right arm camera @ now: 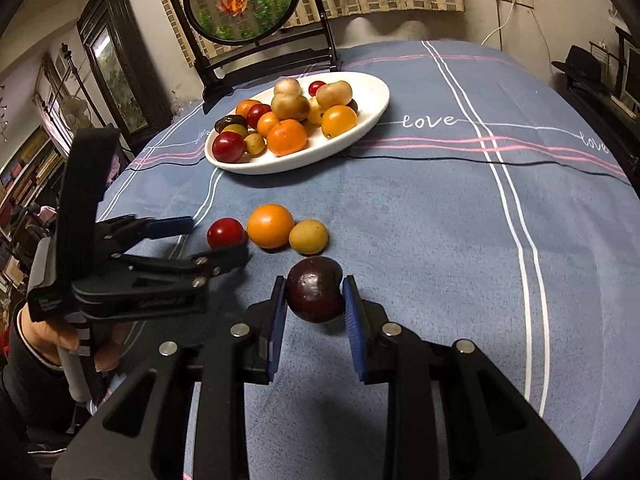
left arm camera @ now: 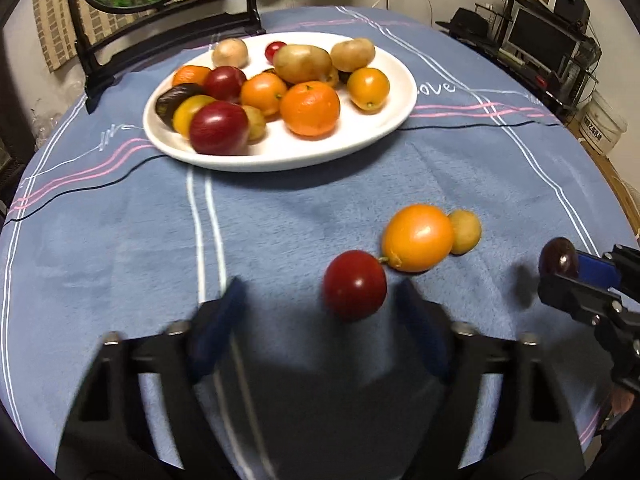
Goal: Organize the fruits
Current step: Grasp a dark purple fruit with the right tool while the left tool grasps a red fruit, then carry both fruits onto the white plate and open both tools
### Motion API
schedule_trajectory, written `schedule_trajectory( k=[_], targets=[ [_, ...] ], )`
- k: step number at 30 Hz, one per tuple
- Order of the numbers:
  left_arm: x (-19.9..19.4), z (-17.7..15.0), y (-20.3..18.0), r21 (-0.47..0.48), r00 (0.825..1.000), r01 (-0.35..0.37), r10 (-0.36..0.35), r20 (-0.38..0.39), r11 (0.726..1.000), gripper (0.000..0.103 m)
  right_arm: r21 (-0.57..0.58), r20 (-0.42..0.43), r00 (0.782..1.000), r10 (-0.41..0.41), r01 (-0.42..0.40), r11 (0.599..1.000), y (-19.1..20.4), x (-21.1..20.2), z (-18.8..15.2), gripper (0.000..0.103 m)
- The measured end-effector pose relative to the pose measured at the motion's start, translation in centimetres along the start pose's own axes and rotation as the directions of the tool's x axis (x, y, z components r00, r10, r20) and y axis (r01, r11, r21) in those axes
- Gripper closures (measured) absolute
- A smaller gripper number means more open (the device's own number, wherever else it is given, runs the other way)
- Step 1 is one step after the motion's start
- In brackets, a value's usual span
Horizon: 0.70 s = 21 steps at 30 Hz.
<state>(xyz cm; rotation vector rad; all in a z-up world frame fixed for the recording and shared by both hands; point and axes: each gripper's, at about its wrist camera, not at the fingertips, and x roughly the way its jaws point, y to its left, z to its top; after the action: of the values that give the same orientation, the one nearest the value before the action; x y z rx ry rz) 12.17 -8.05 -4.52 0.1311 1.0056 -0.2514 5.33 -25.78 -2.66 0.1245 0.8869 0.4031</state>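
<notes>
The right gripper (right arm camera: 315,312) clamps a glossy, dark purple, round plum (right arm camera: 315,289) between its ribbed blue pads, just above the napped blue tablecloth (right arm camera: 420,240). The left gripper (left arm camera: 320,304) stands spread wide, its blue-padded fingers blurred, a smooth red fruit (left arm camera: 354,285) between the tips but untouched. Beside it lie a shiny orange fruit (left arm camera: 417,237) and a small matte yellow-brown one (left arm camera: 465,231), touching. The oval white glazed plate (left arm camera: 384,120) carries piled fruits, several half hidden behind one another.
</notes>
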Motion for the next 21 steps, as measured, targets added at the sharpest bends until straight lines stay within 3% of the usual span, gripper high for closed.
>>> schedule_trajectory(
  k=[1,2,3,13,21],
  targets=[
    [0.1,0.1,0.0,0.002,1.000,-0.005,0.005,0.006,1.000,0.039,0.001,0.001,1.000,0.002,-0.002,1.000,0.0,0.0,0.0,0.075],
    [0.1,0.2,-0.2,0.010,1.000,-0.007,0.007,0.018,1.000,0.049,0.002,0.002,1.000,0.004,-0.004,1.000,-0.1,-0.1,0.0,0.075],
    [0.0,0.2,-0.4,0.023,1.000,-0.003,0.002,0.026,1.000,0.072,0.001,0.003,1.000,0.006,-0.006,1.000,0.0,-0.1,-0.1,0.075],
    [-2.1,0.7,-0.3,0.037,0.998,-0.018,0.015,0.068,0.999,0.074,-0.033,0.009,1.000,0.014,-0.014,0.999,0.7,0.0,1.0,0.075],
    [-4.5,3.6,1.9,-0.002,0.993,-0.015,0.015,0.119,1.000,0.073,-0.123,0.056,0.998,0.028,-0.021,0.992,3.1,0.0,5.4,0.075]
  ],
)
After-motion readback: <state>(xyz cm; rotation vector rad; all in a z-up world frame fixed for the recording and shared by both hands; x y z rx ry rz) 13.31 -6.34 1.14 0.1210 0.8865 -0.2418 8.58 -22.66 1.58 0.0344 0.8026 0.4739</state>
